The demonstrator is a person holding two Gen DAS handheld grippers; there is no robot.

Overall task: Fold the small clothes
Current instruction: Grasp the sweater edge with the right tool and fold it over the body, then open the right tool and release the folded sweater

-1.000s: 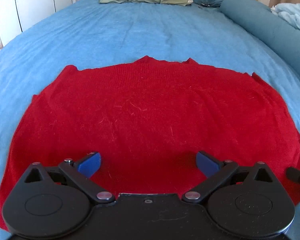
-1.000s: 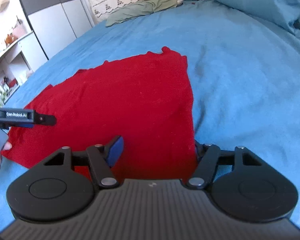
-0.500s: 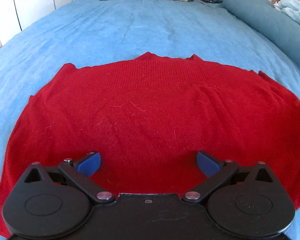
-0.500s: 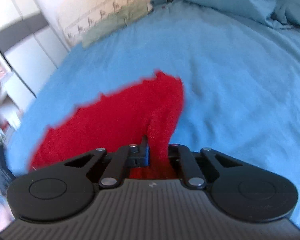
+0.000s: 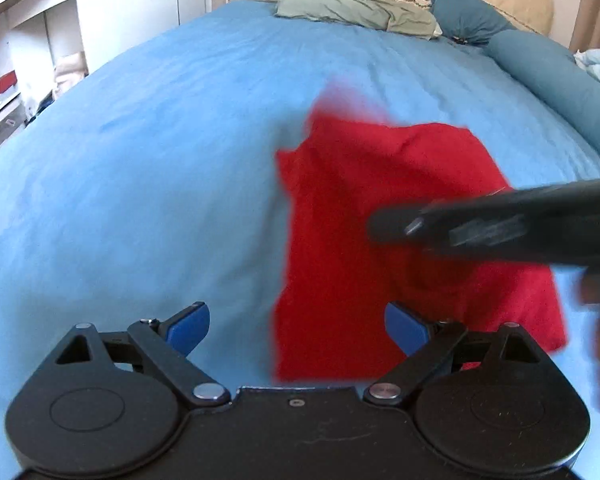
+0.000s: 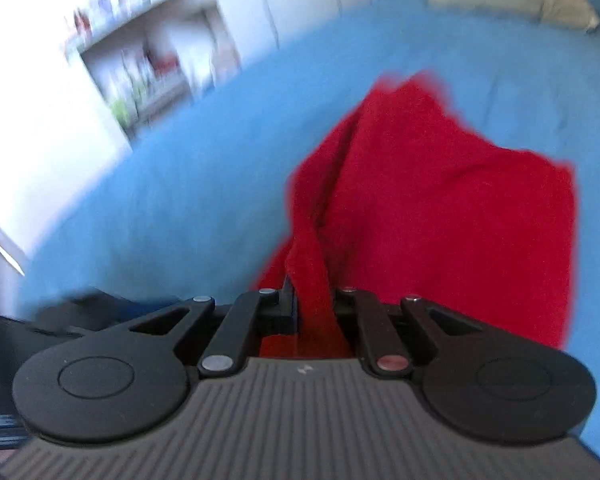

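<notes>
A red knit sweater [image 5: 380, 216] lies on the blue bedspread [image 5: 140, 184], folded over into a narrower shape. My left gripper [image 5: 296, 322] is open and empty, low over the bed by the sweater's near left corner. My right gripper [image 6: 314, 304] is shut on a pinched fold of the red sweater [image 6: 440, 208] and lifts that edge. It crosses the left wrist view [image 5: 500, 220] as a blurred black bar over the sweater.
Pillows [image 5: 356, 10] and a teal bolster [image 5: 556, 80] lie at the head and right side of the bed. White shelves [image 5: 16, 64] stand to the left. Blue bedspread stretches left of the sweater.
My right gripper shut on the sweater's right edge and carried it over to the left, folding the sweater. My left gripper drew back leftward, still open.
</notes>
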